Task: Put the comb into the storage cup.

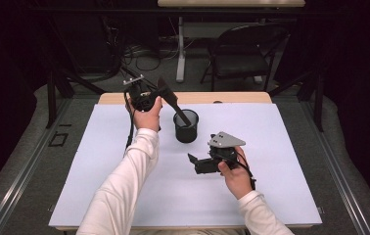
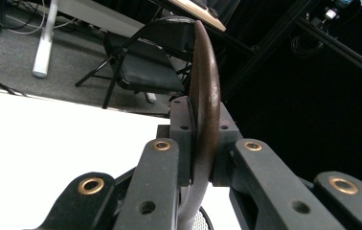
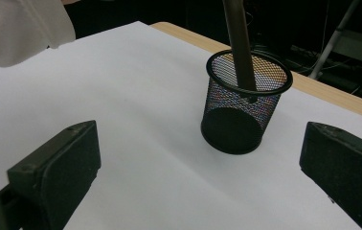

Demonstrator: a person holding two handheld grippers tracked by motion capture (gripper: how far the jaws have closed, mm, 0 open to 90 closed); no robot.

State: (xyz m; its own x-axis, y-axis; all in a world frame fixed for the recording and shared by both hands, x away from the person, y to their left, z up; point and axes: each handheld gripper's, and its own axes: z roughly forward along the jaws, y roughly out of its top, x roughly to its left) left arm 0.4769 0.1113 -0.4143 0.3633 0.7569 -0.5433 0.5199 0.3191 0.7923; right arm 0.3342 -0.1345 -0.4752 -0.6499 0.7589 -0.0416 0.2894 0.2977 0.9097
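Jaws of left gripper (image 2: 200,158) are clamped on the dark spatula (image 2: 204,96), its handle lowered into the mesh cup (image 3: 245,108). Right gripper (image 3: 198,167) jaws are held apart, cup ahead between them on the worktop (image 3: 136,96).

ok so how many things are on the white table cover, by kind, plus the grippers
Mesh cups: 1, the black mesh cup
Utensils: 1, the dark brown utensil, its handle end down in the cup
Grippers: 2, the left gripper shut on the utensil, the right gripper open with nothing between its jaws
Total: 4
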